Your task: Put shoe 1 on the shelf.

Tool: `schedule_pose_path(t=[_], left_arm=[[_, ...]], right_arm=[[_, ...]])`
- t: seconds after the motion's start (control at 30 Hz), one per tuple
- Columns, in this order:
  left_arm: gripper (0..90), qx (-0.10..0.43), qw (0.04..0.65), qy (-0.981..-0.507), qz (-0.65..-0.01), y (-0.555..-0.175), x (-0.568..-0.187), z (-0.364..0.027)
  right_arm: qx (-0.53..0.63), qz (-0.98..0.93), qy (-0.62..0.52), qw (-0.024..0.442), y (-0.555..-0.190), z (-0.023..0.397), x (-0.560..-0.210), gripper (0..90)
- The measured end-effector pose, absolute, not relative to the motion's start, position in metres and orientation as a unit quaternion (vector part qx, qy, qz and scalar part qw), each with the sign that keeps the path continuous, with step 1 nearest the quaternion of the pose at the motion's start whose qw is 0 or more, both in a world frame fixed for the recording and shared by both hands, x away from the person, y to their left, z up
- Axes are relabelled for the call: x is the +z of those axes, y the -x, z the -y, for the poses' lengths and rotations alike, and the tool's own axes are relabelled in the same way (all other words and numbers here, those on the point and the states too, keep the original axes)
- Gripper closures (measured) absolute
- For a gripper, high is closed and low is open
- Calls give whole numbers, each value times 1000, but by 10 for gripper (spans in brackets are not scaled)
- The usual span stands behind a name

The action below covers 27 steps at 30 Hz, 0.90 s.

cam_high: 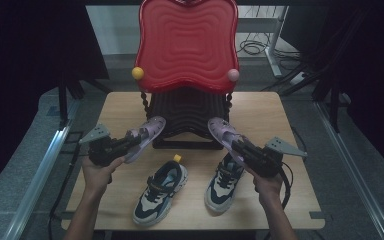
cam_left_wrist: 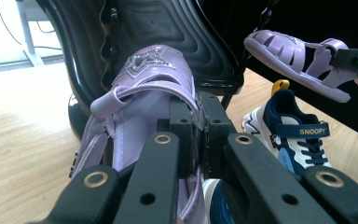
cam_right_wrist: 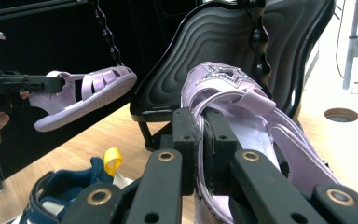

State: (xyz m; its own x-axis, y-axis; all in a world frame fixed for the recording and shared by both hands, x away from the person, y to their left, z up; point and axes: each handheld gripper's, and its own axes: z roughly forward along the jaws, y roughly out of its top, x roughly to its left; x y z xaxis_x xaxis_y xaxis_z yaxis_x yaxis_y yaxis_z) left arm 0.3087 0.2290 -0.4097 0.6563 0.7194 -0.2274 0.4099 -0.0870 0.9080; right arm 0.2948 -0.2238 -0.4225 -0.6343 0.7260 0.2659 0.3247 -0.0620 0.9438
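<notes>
Two lilac sandals hang above the wooden table (cam_high: 280, 120), one in each gripper. My left gripper (cam_high: 135, 140) is shut on the side of the left sandal (cam_high: 149, 134); in the left gripper view the jaws pinch its edge behind the strap, with the star-decorated toe (cam_left_wrist: 147, 70) pointing away. My right gripper (cam_high: 236, 145) is shut on the right sandal (cam_high: 222, 132), its star toe (cam_right_wrist: 226, 77) also pointing away from the jaws. Both toes point toward the black lower shelf (cam_high: 187, 120) of the shoe rack. The opposite sandal (cam_right_wrist: 86, 95) shows in the right gripper view.
A red wavy top shelf (cam_high: 187, 45) stands over the black one at the table's back. Two navy-and-white sneakers (cam_high: 160, 192) (cam_high: 224, 182) lie on the table between my hands. Metal rails run along both table sides.
</notes>
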Motion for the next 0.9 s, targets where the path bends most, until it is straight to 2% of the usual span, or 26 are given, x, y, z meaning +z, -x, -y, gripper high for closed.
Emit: schedule_pose_path(t=[0.47, 0.9], left_arm=[[863, 138, 559, -728, -371, -326, -405, -205], [862, 147, 564, -721, -375, -337, -403, -199]], right_arm=[[612, -662, -402, 161, -317, 199, -421, 852], [615, -657, -408, 154, -329, 186, -422, 852]])
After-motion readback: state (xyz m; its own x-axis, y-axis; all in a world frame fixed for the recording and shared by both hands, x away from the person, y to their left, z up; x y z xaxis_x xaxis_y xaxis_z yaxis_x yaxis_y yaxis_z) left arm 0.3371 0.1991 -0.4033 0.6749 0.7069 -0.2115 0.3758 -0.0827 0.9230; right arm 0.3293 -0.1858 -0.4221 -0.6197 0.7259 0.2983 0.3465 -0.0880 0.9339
